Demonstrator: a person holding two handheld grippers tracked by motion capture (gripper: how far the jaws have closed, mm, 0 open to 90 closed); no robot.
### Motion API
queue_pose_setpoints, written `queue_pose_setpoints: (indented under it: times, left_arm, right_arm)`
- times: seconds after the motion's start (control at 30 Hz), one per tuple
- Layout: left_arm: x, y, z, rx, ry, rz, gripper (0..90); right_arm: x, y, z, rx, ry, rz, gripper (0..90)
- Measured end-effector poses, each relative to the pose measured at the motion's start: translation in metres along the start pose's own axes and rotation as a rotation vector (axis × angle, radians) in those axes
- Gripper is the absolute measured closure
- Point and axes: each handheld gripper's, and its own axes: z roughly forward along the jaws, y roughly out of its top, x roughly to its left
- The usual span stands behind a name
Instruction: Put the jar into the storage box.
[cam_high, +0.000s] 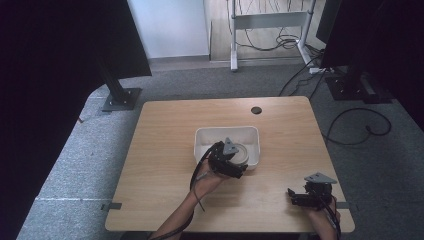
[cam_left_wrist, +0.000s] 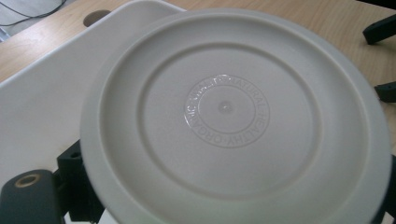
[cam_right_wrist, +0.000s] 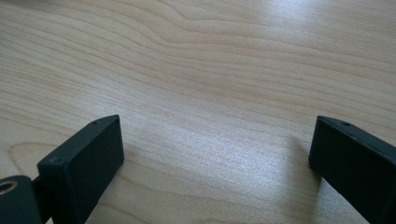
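A wooden table (cam_high: 165, 150) carries a white rectangular tray (cam_high: 205, 137) near its middle, with a round dark hole (cam_high: 256, 110) in the tabletop just behind it.

The left claw (cam_high: 235, 162) sits at the tray's near edge, reaching in over its right half. It holds a round, off-white plastic lid (cam_left_wrist: 233, 116) out in front of its camera. In the left claw view the lid is close up, with raised rings and a circle of embossed lettering at its centre; the tray's pale floor and rim (cam_left_wrist: 42, 102) lie behind it to the left. A black jaw block shows at the lid's lower left edge and a sliver of another at the lower right, so the claw seems clamped across the lid, though the contact itself is hidden behind the disc. From the high view the lid (cam_high: 240, 154) appears as a pale round shape over the tray beside the claw.

The right claw (cam_high: 300, 196) rests low over the near right corner of the table, well apart from the tray. In the right claw view (cam_right_wrist: 215, 158) its two black jaws stand wide apart, with bare wood grain between them.
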Motion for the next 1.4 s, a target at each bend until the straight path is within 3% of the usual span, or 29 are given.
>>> queue_pose_setpoints:
  times: [0.4, 0.83, 1.4]
  left_arm:
    - [0.011, 0.005, 0.006, 0.000, 0.036, -0.015, 10.1]
    - [0.020, 0.006, 0.018, -0.009, 0.073, -0.061, 10.1]
    - [0.017, -0.002, 0.045, 0.015, 0.130, -0.119, 10.1]
  right_arm:
    - [0.000, 0.000, 0.000, -0.001, 0.001, -0.001, 2.8]
    - [0.000, 0.000, 0.000, -0.001, 0.003, -0.005, 2.8]
    - [0.000, 0.000, 0.000, -0.001, 0.006, -0.008, 2.8]
